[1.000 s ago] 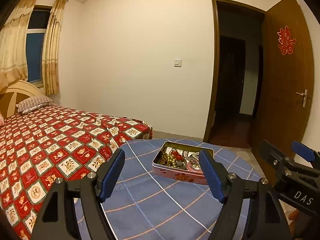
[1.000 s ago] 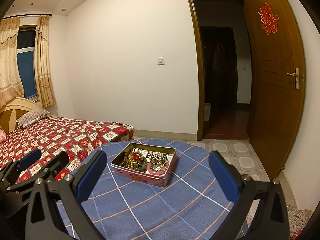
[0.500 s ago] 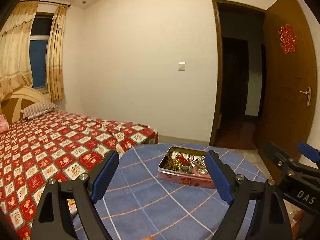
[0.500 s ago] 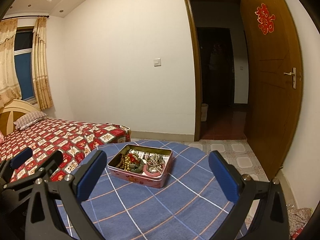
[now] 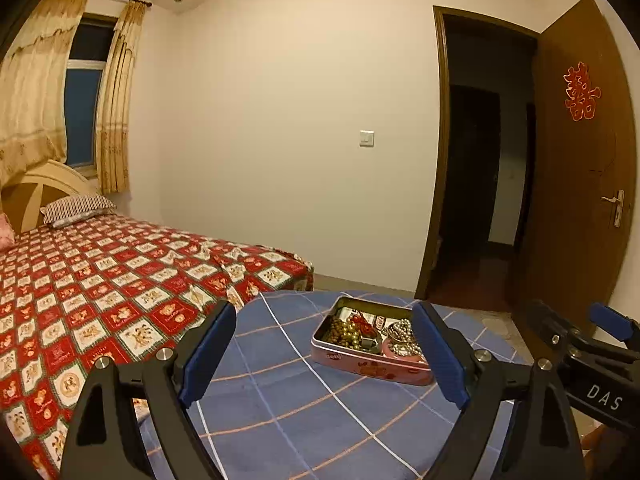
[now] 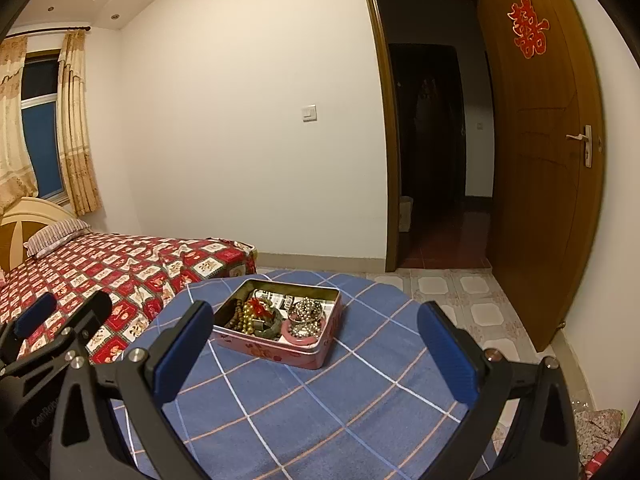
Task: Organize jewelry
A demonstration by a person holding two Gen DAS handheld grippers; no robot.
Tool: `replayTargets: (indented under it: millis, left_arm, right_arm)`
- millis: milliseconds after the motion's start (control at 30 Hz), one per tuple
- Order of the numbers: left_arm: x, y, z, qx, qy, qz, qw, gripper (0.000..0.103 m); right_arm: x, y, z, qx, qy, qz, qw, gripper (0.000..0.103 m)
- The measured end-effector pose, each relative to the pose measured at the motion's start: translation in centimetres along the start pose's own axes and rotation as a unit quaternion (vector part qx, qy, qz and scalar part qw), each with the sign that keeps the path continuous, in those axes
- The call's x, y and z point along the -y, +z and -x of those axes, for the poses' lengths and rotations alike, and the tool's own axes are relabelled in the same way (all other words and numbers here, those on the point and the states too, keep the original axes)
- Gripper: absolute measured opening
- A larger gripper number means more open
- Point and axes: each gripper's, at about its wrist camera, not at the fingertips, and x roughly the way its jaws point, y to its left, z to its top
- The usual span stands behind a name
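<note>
Held well apart on the left gripper [image 5: 324,308], blue pads bare, clamped on nothing; likewise spread wide and empty on the right gripper [image 6: 316,308]. Poised side by side over the near part of the blue checked tablecloth [image 5: 300,420] and aimed at the pink tin [image 5: 368,368], probably to keep it framed between the fingers of either tool and within reach from both sides. Past the pads: lidless, set on the far half of the round table, close by the foot of the red patterned bed [image 5: 100,280]. Packed inside with the jewelry [image 6: 248,318]: brownish and gold bead strings to the left, something red on top, a silvery bead heap in a small pink round dish [image 6: 296,338] at the right, printed paper underneath. Gathered in one box, yet heaped rather than sorted, so fitting either a stage ahead of sorting or one after collecting; not settled here. Nothing of the kind loose on the cloth

Against a second ago: no wider and no narrower at the jaws, same lie of the contents. Tilted up a little on the left, with more ceiling in view and the tin slightly lower between the fingers; barely drifted on the right
</note>
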Motion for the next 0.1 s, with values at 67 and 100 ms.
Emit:
replayTargets:
  millis: [67,100]
  left_arm:
    - [0.32,-0.12,-0.29,-0.002,0.009,-0.013,0.9999,0.090]
    - [0.66,-0.23,-0.50,-0.003,0.015,-0.025,0.9996,0.090]
  right_arm:
    - [0.04,-0.05,-0.15,-0.002,-0.002,0.000,1.000,0.103]
    - [0.05,-0.08,-0.26,-0.004,-0.003,0.000,1.000,0.103]
